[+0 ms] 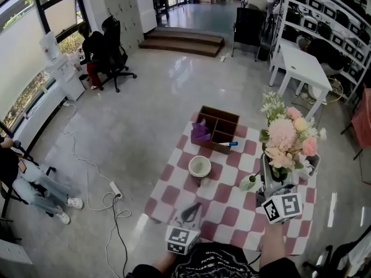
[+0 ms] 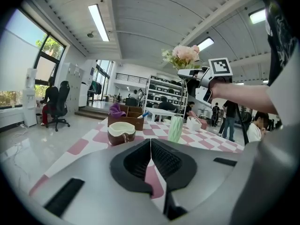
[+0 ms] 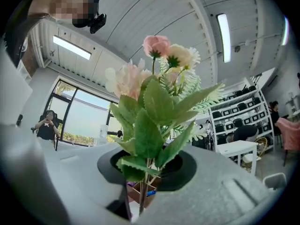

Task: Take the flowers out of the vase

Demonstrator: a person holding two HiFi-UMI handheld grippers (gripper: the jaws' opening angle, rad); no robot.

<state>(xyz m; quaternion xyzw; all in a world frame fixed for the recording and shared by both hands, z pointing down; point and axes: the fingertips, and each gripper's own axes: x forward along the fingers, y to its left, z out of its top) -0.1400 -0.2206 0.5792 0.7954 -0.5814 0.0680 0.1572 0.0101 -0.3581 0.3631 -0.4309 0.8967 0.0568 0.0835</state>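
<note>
Head view: on a pink-and-white checkered table, the left gripper sits low at the near edge, its marker cube facing the camera. In the left gripper view its jaws are pressed together with nothing between them. Just beyond it on the checks stands a brown-and-cream bowl. Farther back is a wooden compartment box, with a purple cloth in its left section and a blue pen at its near right corner. Right of the bowl, a pale green ribbed vase stands upright on the table. Beside it the right gripper is raised above the tabletop, carrying the flowers, a bunch of pink, peach and white blooms with green leaves and ferns. The right gripper view shows its jaws clenched on the bundled stems just under the lowest leaves, with the blooms upright above them. From the left gripper view the bouquet rides well above the vase's mouth, though the lower stem ends are hard to trace against the background. A small white container sits at the table's right edge, behind the bouquet. Glossy grey floor surrounds the table, with a person seated in a black office chair at far left.
</note>
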